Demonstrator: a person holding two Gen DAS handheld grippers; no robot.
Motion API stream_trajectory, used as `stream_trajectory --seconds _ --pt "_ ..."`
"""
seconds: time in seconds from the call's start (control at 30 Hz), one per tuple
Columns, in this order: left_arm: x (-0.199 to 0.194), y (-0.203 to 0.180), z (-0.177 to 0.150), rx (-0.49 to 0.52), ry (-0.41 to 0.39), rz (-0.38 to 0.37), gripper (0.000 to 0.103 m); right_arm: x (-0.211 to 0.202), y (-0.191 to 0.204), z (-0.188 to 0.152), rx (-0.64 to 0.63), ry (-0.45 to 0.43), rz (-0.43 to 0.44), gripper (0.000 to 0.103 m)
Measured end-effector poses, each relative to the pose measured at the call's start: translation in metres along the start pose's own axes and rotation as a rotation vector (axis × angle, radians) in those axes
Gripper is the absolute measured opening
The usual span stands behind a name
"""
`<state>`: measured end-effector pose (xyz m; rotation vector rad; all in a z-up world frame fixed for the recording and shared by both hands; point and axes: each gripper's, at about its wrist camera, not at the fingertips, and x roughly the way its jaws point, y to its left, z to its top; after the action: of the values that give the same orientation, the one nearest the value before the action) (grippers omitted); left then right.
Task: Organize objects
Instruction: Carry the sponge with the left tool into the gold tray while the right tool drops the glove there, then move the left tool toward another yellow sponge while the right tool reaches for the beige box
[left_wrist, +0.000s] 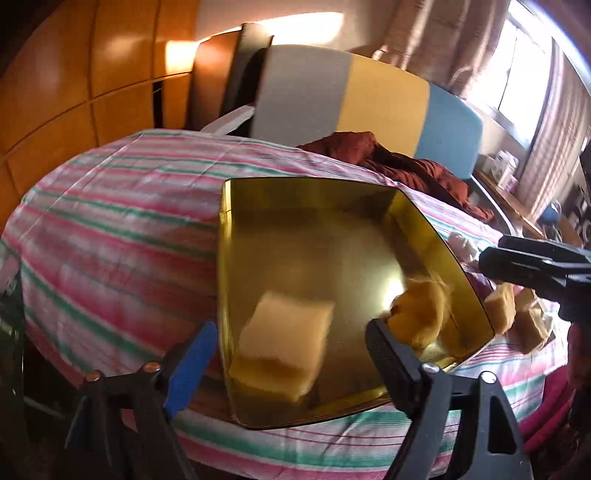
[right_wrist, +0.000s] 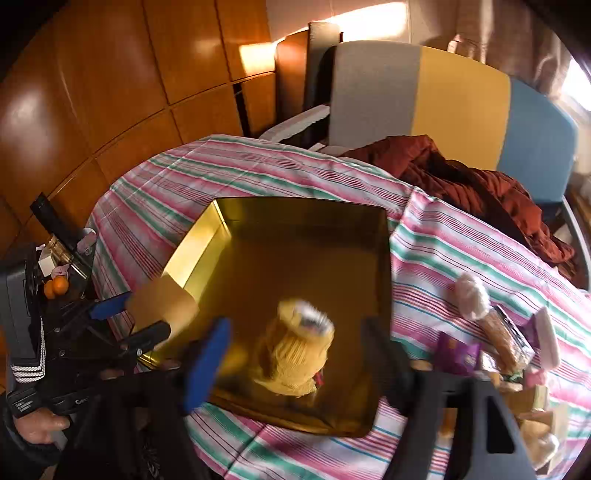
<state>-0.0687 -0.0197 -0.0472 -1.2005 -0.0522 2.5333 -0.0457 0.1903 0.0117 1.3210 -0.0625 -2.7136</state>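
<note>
Gold tin (right_wrist: 207, 236) on striped cloth (right_wrist: 443, 243); left gripper (left_wrist: 288, 347) jaws apart around tan block (left_wrist: 284, 350), right gripper (right_wrist: 291, 354) jaws apart over yellow packet (right_wrist: 295, 354).

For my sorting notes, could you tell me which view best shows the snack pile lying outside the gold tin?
The right wrist view: the snack pile spreads beside the gold tin. The left wrist view catches only a few tan pieces at its edge, behind the right gripper.
</note>
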Motion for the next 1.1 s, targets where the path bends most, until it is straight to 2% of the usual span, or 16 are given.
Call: stream_trajectory --seconds 0.13,0.2,0.23,0.3,0.4,0.5,0.6,0.83,0.97,1.1 --pt "-0.007 0.017 -0.001 -0.058 -0.02 0.026 0.085 0.002 0.015 -0.002 -0.042 -0.035 -0.054 0.09" --pt "-0.017 0.018 0.001 -0.054 -0.067 0.059 0.084 -0.008 0.023 -0.009 -0.086 -0.107 -0.112 0.092" --pt "-0.022 0.017 0.002 -0.044 -0.095 0.082 0.084 -0.014 0.026 -0.013 -0.1 -0.152 -0.14 0.102" --pt "-0.033 0.013 0.006 -0.028 -0.151 0.125 0.084 -0.021 0.026 -0.02 -0.076 -0.206 -0.161 0.103" --pt "-0.045 0.006 0.013 -0.006 -0.211 0.18 0.084 -0.012 0.018 -0.027 -0.009 -0.131 -0.087 0.103" --pt "-0.046 0.0 0.018 0.002 -0.191 0.177 0.084 -0.009 0.017 -0.04 0.007 -0.125 -0.086 0.102" --pt "-0.044 -0.007 0.018 0.026 -0.177 0.211 0.079 -0.016 0.02 -0.053 0.003 -0.172 -0.11 0.102" --pt "-0.046 -0.023 0.017 0.082 -0.186 0.245 0.077 -0.033 0.022 -0.08 -0.029 -0.255 -0.227 0.102" --pt "-0.044 -0.027 0.017 0.079 -0.155 0.213 0.077 -0.037 0.015 -0.086 -0.029 -0.26 -0.27 0.103" --pt "-0.043 -0.034 0.015 0.096 -0.14 0.201 0.077 -0.038 0.005 -0.088 -0.006 -0.241 -0.266 0.103"
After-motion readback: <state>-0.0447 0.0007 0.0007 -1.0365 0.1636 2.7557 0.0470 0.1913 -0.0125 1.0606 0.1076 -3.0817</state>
